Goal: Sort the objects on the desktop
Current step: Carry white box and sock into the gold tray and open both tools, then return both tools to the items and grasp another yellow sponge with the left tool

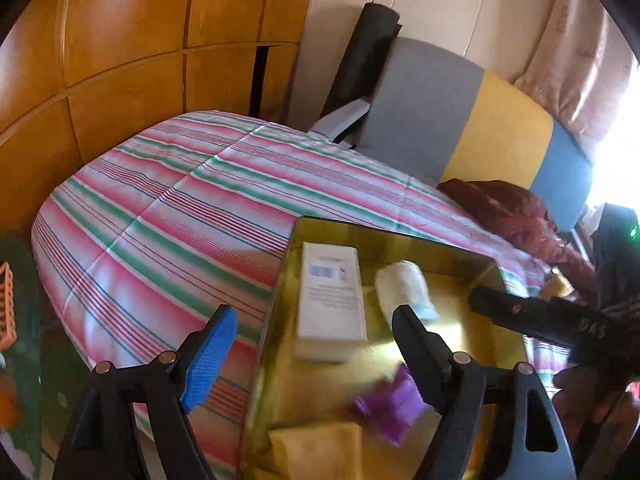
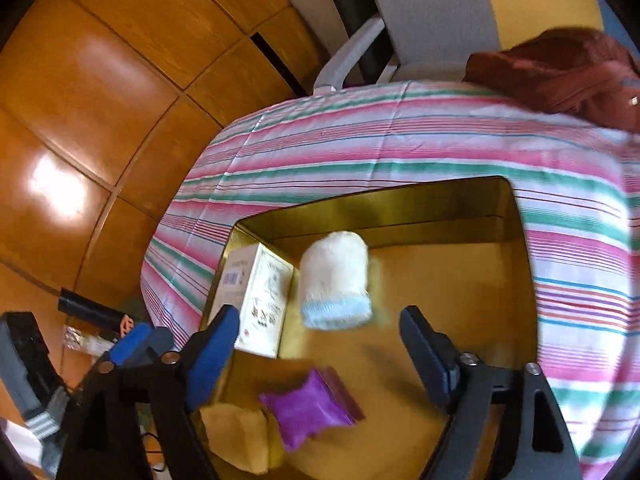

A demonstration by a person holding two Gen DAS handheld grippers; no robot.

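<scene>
- Tin (image 2: 516, 216), gold and open-topped, sits on the striped cloth (image 2: 400, 148) and serves as the collecting place; four things already lie inside it.
- White box (image 1: 330, 300) lies flat along the tin's left wall, in the left view, out of the way of the softer items.
- Rolled white cloth (image 2: 334, 280) with a pale blue band rests near the middle, just beside the box, its blurred edges suggesting it has only just landed.
- Purple pouch (image 2: 308, 408) lies nearer the cameras, touching or just beside the yellow cloth (image 2: 236, 436) in the near left corner.
- Right gripper (image 2: 316, 356) hovers over the tin with its jaws spread wide and nothing between them; judging by its place above the rolled cloth, it looks to have let that go.
- Left gripper (image 1: 308, 356) is also spread wide and empty, straddling the tin's left wall, one finger over the striped cloth and one over the inside.
- Both point steeply down into the tin, which suits dropping things in rather than setting them carefully.
- Red garment (image 2: 560, 72) lies at the table's far edge, outside the tin.
</scene>
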